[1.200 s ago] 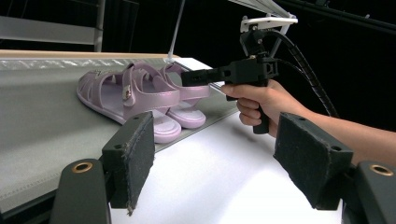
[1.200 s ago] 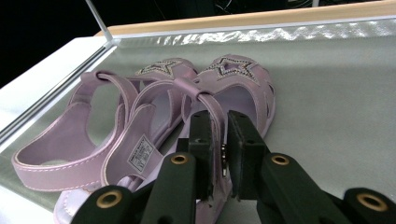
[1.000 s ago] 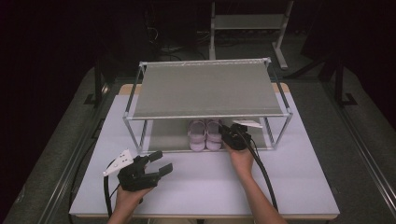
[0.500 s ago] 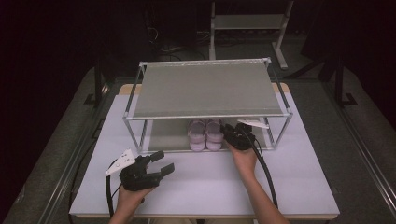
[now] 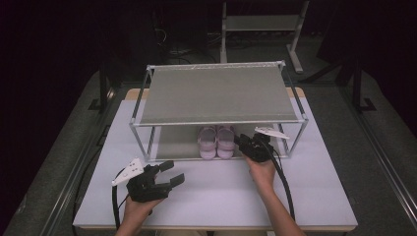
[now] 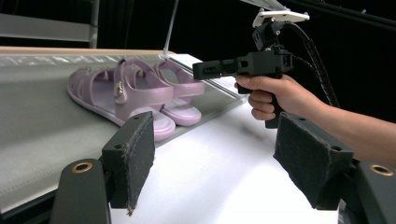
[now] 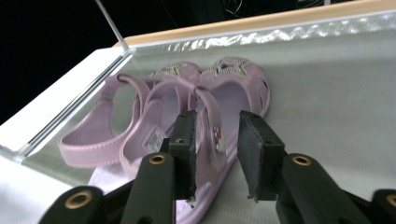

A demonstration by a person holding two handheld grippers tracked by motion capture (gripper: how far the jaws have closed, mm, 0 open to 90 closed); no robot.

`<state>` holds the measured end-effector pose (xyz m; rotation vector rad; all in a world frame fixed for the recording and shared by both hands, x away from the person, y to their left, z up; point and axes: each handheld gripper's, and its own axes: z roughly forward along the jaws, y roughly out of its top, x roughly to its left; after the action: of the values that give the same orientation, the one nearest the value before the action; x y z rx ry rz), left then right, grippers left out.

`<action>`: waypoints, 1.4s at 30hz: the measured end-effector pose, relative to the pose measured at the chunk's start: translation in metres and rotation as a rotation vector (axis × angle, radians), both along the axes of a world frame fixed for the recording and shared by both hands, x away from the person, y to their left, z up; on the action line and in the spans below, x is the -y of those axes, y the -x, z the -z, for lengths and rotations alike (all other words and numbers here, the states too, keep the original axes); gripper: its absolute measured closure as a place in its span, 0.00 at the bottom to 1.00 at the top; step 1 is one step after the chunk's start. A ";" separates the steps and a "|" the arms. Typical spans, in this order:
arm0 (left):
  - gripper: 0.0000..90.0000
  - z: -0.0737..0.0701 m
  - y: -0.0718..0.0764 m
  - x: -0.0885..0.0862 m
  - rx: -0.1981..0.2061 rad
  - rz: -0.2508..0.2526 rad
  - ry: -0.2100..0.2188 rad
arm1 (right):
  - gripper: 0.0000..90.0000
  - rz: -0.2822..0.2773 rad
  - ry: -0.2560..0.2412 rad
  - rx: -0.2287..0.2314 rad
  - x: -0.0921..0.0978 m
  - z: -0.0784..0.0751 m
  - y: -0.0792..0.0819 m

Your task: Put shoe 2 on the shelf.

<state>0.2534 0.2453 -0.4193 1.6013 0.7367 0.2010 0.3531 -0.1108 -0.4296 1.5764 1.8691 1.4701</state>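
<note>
Nearest, the left gripper (image 5: pixel 164 173) rests on the white table (image 5: pixel 314 196), jaws spread wide and empty. Farther in, the right gripper (image 5: pixel 242 141) reaches the shelf rack (image 5: pixel 219 93) — its jaws part-open, just short of the pink sandals (image 7: pixel 187 116), pinching nothing. The pair sits side by side on the lower shelf. Judging by this, the grasp is not yet made — lifting out remains.

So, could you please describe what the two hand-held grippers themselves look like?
Both the left gripper and right gripper are matte black pistol-grip tools with two flat, fabric-faced jaws, brass-coloured rivets, a pale three-cornered plate on top and a black ribbed cable. The forearms are bare.
</note>
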 end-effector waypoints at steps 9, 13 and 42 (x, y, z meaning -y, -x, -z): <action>0.32 -0.002 0.000 0.001 0.012 -0.001 0.001 | 0.71 -0.018 -0.025 0.027 0.012 -0.005 0.007; 0.32 -0.001 -0.001 0.002 0.007 0.000 0.000 | 0.71 -0.019 -0.028 0.020 0.017 -0.006 0.009; 0.32 -0.001 -0.001 0.000 0.011 -0.009 -0.003 | 0.63 -0.101 -0.091 -0.025 0.042 -0.008 0.027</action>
<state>0.2539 0.2456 -0.4184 1.5991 0.7352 0.2174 0.3264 -0.1530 -0.4219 1.5678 1.9482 1.6061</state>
